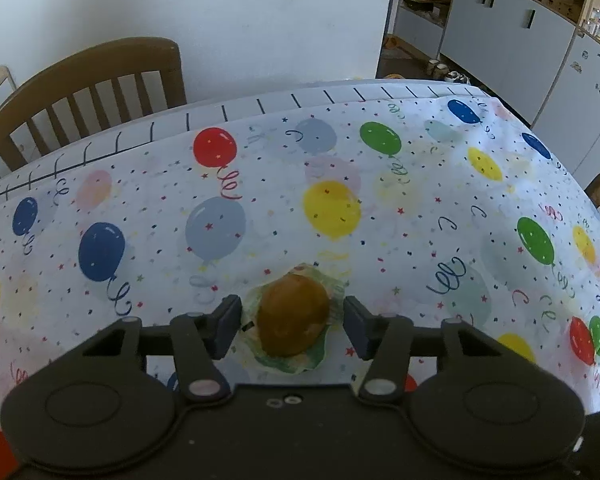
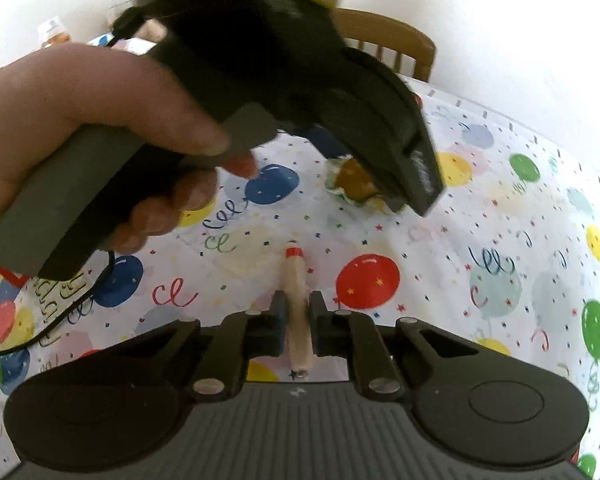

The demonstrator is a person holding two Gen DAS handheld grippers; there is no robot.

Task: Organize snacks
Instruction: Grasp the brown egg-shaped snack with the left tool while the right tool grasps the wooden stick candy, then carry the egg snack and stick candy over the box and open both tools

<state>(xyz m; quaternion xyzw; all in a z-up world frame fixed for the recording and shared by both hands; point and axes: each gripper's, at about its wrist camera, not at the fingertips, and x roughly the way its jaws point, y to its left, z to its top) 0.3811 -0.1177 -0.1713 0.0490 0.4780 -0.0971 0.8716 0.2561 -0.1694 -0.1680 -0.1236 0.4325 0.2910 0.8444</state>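
Note:
A brown muffin [image 1: 294, 314] in a crinkled green-and-white paper cup lies on the balloon tablecloth [image 1: 420, 200]. My left gripper [image 1: 290, 322] is open, one finger on each side of the muffin with a gap to both. In the right wrist view the same muffin [image 2: 354, 182] shows partly behind the left gripper [image 2: 414, 200], held by a person's hand [image 2: 92, 120]. My right gripper [image 2: 299, 312] is shut on a pale sausage-like snack stick [image 2: 296, 280] with a red band at its far end, which points away from me.
A wooden chair [image 1: 88, 88] stands behind the table's far edge. White cabinets [image 1: 512, 36] line the back right. A black cable [image 2: 60, 316] trails from the hand-held gripper across the cloth at left. A jar [image 2: 52, 34] stands far left.

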